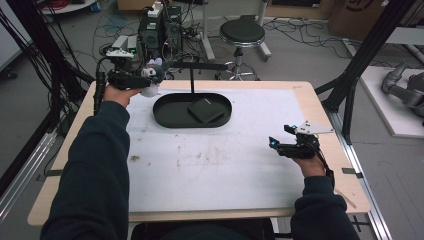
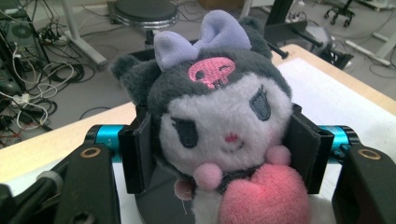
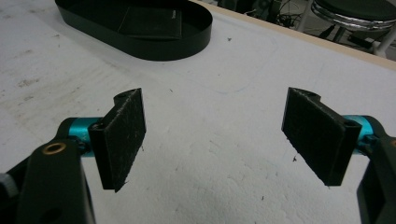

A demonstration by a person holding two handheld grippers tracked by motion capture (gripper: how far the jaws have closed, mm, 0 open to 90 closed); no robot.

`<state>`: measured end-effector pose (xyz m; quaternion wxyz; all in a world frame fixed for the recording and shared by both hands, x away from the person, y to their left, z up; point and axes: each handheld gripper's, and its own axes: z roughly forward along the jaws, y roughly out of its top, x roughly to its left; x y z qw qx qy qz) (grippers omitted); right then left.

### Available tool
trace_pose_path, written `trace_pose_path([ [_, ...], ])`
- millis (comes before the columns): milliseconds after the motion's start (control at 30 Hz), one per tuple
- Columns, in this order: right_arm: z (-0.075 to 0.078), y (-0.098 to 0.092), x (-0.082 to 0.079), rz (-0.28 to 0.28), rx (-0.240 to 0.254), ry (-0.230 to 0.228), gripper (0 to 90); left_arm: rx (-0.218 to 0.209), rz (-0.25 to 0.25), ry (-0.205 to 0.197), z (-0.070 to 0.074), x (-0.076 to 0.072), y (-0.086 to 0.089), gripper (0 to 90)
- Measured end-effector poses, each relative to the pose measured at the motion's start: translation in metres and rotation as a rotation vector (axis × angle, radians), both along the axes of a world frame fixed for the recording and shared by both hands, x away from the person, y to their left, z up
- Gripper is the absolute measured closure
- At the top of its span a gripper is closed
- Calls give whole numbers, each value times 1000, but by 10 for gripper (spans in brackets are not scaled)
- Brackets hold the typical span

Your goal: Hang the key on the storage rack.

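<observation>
— Cables, a round stool [image 1: 242, 34] and computer towers crowd the floor behind the counter [image 1: 310, 102], which wears a scuffed white mat. So what's in hand?

— That plush toy [image 2: 219, 126], grey-hooded with a lilac bow, a pink skull patch and a pink heart at its front. The left hand-held gripper [image 2: 223, 154] has it clamped by the sides of the head, 1 pad on each cheek, held up in the air near the counter's far left corner, just left of the black oval tray [image 1: 165, 116].

— How will it handle?

— Light and soft, I'd judge. The stuffing gives, so the pads sink in rather than slide; the fleece looks grippy, not slick. Nothing fragile about it. The head is the widest, firmest part, so taking it across the cheeks seems sound. The bow or the small pink pom-poms would likely just bend or pull away.

— Any risk?

— It could swivel between the pads if swung hard, since the body hangs below the grip.

— And the tray?

— It holds 1 flat dark square [image 1: 205, 110] lying at an angle, with room left beside it.

— The other hand?

— The right hand-held gripper [image 3: 215, 140] hovers low over the mat near the right edge, its 2 jaws spread wide with nothing between them, facing the tray from well apart.
</observation>
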<state>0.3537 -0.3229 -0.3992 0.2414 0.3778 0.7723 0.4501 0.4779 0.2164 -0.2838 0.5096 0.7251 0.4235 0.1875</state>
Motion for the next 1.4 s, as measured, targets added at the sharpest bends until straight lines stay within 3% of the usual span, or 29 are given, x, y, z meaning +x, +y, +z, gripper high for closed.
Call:
trace_pose_path([
  [267,0,0,0,3,2,4,221,-27,32,-21,-6,8,7,358],
  [333,0,0,-1,3,3,6,221,-53,52,-25,-9,12,11,358],
  [467,-1,0,-1,2,4,6,222,-52,65,-22,-15,13,13,358],
  [633,-2,-1,-2,1,0,10,228,-50,79,-14,-31,10,16,358],
  [667,-2,-2,-2,2,-2,9,229,-30,93,-3,-40,8,19,358],
  [800,-2,-1,-2,-1,1,11,228,-13,102,6,-47,7,21,358],
  [833,-2,-1,-2,1,-5,9,229,14,105,6,-50,6,19,357],
  [967,-3,0,-2,1,-8,13,229,42,108,12,-52,8,15,357],
  [1167,-2,-1,-2,-2,-1,13,229,128,124,49,-64,12,3,358],
  [1400,-3,-1,-2,3,1,13,228,184,144,55,-70,20,-19,356],
])
